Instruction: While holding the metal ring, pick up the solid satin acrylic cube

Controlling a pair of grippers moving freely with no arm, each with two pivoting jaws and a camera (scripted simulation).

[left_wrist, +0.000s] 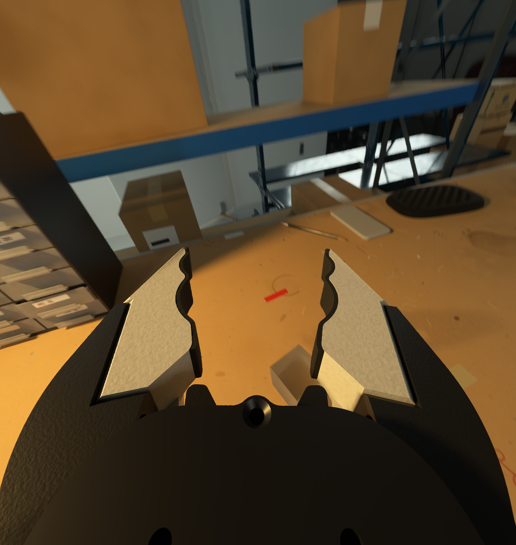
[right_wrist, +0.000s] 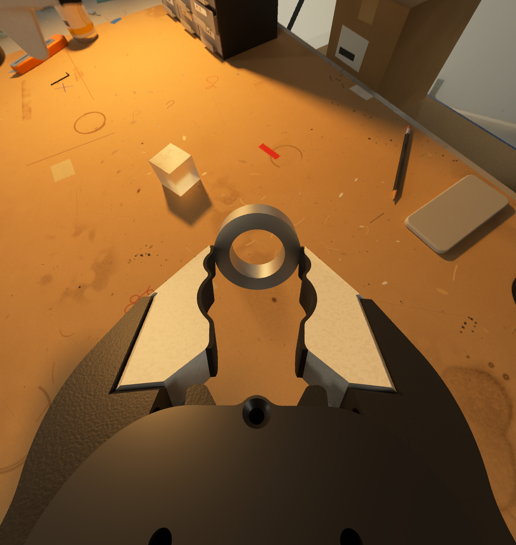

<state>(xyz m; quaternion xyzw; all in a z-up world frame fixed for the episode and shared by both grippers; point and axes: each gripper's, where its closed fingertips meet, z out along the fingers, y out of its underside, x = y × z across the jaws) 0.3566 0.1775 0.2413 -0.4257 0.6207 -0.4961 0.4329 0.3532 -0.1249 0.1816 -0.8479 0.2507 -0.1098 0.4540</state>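
My right gripper [right_wrist: 256,250] is shut on the metal ring [right_wrist: 256,281], a thick grey ring held upright between the fingertips above the wooden table. The satin acrylic cube [right_wrist: 175,168], pale and frosted, stands on the table ahead and to the left of the ring. My left gripper [left_wrist: 256,250] is open and empty, held above the table. In the left wrist view the cube [left_wrist: 289,370] lies low between the fingers, partly hidden behind the right finger [left_wrist: 354,318]. A finger of the left gripper [right_wrist: 24,32] shows at the top left of the right wrist view.
A black drawer cabinet [left_wrist: 44,236] [right_wrist: 221,26] stands on the table. A pencil [right_wrist: 401,162], a beige flat pad [right_wrist: 457,212], a red tape strip [right_wrist: 269,151], an orange tool [right_wrist: 41,53] and a bottle [right_wrist: 81,26] lie around. A cardboard box [right_wrist: 383,44] and shelving [left_wrist: 251,132] stand beyond the table edge.
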